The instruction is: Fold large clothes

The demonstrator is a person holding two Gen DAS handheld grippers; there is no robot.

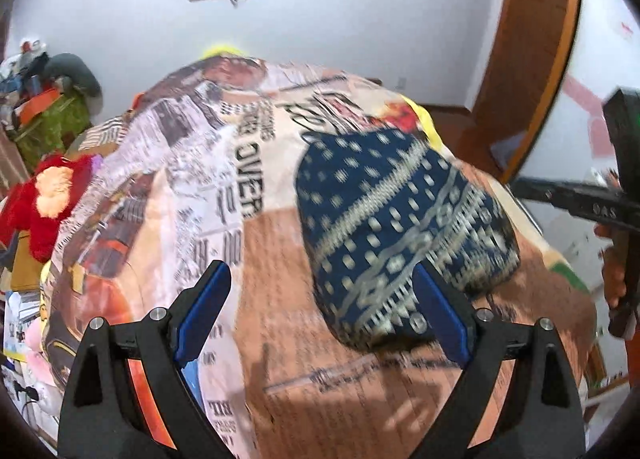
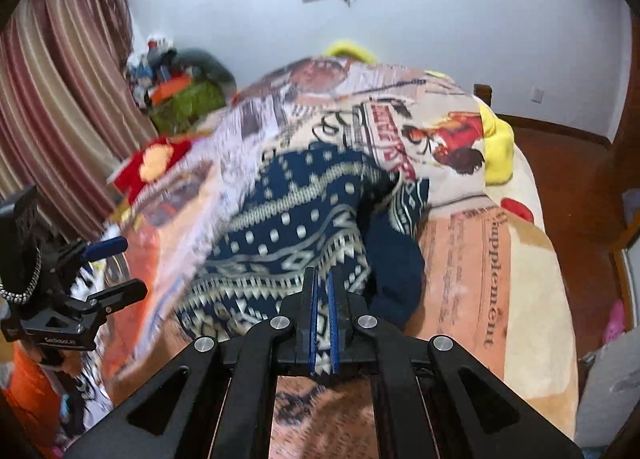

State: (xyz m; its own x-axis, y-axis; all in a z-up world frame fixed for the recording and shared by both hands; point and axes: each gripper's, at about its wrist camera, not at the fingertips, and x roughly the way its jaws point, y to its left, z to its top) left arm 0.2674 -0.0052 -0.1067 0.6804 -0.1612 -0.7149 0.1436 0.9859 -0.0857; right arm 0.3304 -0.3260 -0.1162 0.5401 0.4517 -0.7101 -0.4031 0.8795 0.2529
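A navy garment (image 1: 400,219) with a cream geometric pattern lies as a folded bundle on a bed covered by a newspaper-print blanket (image 1: 180,199). My left gripper (image 1: 320,279) stands open just above the bundle's near left edge, and nothing is between its blue pads. In the right wrist view the garment (image 2: 288,227) is lifted and creased, and my right gripper (image 2: 320,275) is shut on its near hem, with patterned cloth showing between the pads. The left gripper (image 2: 120,269) also shows at the left there, open. The right gripper (image 1: 580,199) enters the left wrist view from the right edge.
A red plush toy (image 1: 44,195) (image 2: 148,163) sits at the bed's left side. A yellow pillow (image 2: 498,147) lies at the far right corner. Behind are a cluttered pile (image 1: 52,127), a striped curtain (image 2: 52,99) and a wooden door frame (image 1: 532,59).
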